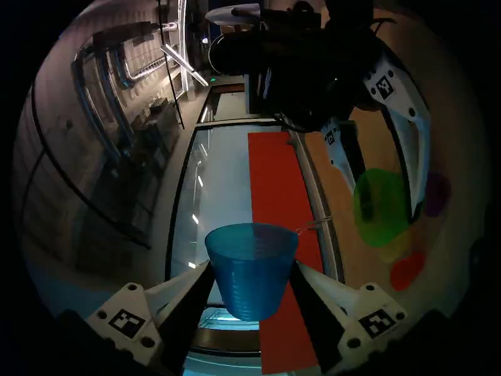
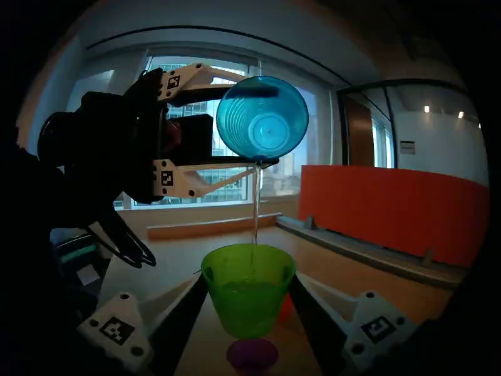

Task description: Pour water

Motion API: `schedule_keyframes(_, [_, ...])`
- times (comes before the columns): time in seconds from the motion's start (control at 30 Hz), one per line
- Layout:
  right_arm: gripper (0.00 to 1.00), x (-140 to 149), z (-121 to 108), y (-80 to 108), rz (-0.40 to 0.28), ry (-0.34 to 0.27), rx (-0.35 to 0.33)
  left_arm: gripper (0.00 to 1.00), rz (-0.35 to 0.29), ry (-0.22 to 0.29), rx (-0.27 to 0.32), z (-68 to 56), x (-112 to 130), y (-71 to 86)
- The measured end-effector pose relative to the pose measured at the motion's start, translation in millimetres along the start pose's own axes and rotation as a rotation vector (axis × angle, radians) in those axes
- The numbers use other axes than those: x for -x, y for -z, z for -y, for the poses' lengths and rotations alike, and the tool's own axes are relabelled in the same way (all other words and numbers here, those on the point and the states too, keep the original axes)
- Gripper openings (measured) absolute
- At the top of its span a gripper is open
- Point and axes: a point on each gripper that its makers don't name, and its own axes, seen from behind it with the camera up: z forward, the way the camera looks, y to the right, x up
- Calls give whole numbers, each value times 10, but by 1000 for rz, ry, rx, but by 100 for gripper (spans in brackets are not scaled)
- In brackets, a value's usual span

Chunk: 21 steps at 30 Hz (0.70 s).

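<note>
Left gripper [image 1: 252, 268]: both fingers clamped on the ribbed, translucent blue plastic cup [image 1: 252, 285], which is tipped near horizontal, well above the other cup. From its lower lip a thin water stream [image 2: 255, 200] drops straight into the translucent green plastic cup [image 2: 248, 301]. That cup is upright, gripped between both fingers of the right gripper [image 2: 248, 281] over the wooden table [image 2: 338, 266]. Fill level: judged near half.

Fault risks: a steeper tilt would throw the stream past the far rim. Sideways drift of either hand would wet the table or the small purple cup [image 2: 252, 354] below. Prolonged pouring would overfill.

View comparison: the right gripper view gives stream and fill level. The left gripper view gives the overhead layout, with a red round object [image 1: 407, 269] near the green cup
</note>
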Motion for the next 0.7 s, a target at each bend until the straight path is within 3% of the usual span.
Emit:
schedule_keyframes(0.47, [89,3,-8,-17,1,2,1,81,0,35,-4,87,94,-74])
schedule_keyframes(0.7, [89,-9,-22,-3,-1,3,7,81,-17,176,1,58,117,-98])
